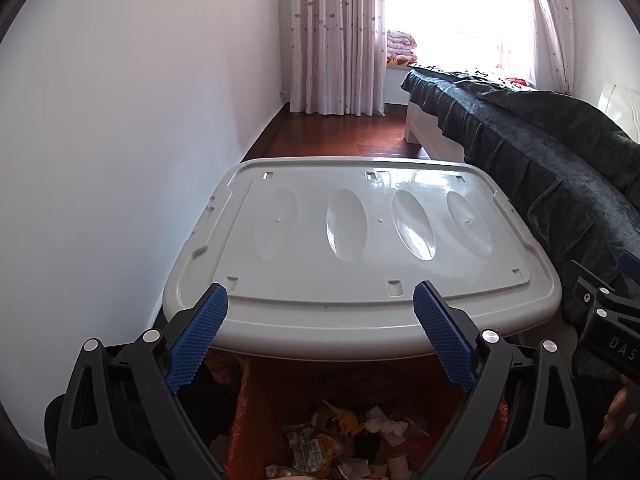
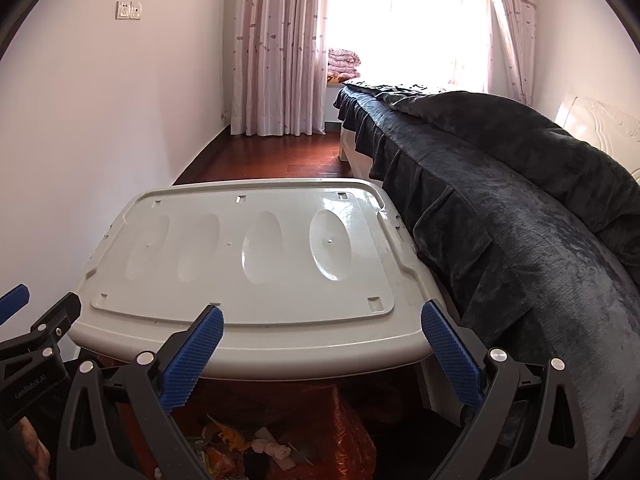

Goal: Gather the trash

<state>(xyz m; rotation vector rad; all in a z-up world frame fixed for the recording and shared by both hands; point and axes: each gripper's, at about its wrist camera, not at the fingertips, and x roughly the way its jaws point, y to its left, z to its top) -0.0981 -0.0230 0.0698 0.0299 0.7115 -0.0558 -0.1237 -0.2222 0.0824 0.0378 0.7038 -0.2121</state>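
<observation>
Both grippers poised over a trash bag, fingers spread wide, nothing held.

Left gripper point(image 1: 320, 332) and right gripper point(image 2: 322, 354) side by side, empty. Crumpled paper and wrappers point(image 1: 348, 440) inside the orange trash bag point(image 2: 344, 428), below the near edge of the grey plastic bin lid point(image 1: 360, 240), beside the dark-covered bed point(image 2: 520, 240).

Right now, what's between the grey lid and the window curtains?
Only bare wood floor between grey lid and curtains; both wrist views show it.

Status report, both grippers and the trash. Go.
Left gripper open, empty. Right gripper open, empty. Trash sits in orange bag below. Grey bin lid ahead, bare.
</observation>
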